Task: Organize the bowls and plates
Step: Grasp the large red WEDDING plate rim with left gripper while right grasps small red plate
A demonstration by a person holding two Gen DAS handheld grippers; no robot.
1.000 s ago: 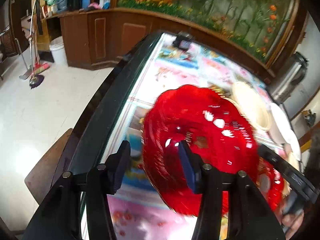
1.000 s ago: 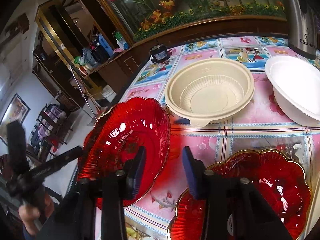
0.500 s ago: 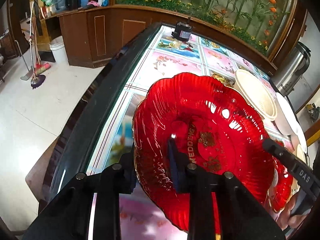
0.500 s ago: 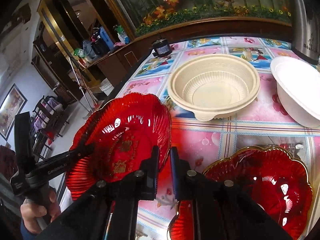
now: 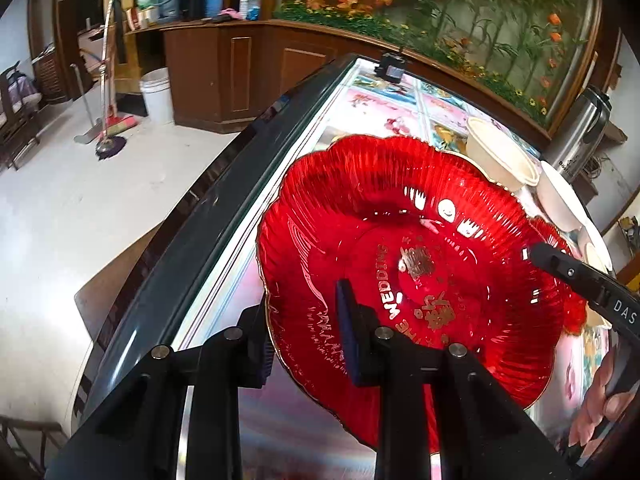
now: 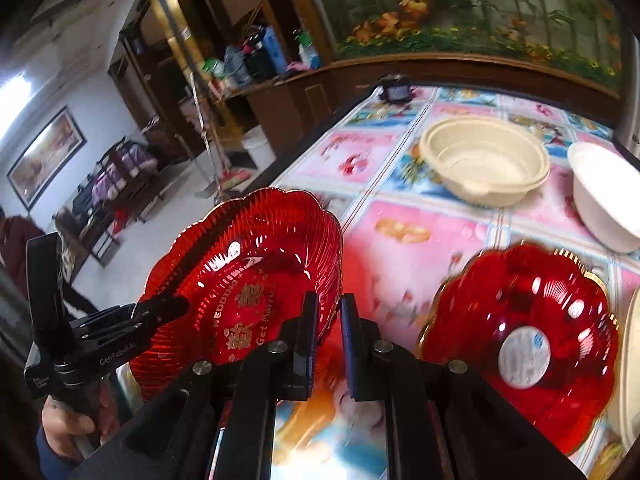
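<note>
A red ribbed glass plate with gold lettering is held tilted over the table's left side. My left gripper is shut on its near rim, one finger under the rim and one over it. My right gripper is shut on the opposite rim of the same red plate; its finger shows on that rim in the left wrist view. In the right wrist view the left gripper sits on the plate's left rim. A second red plate lies flat on the table to the right.
A cream bowl and a white bowl stand further back on the patterned tablecloth. A small black device sits at the far end, a steel urn at the right. The table's dark edge runs along the left.
Both grippers went from open to shut on opposite rims of the red plate. Both hands then moved across the table with the plate between them.
</note>
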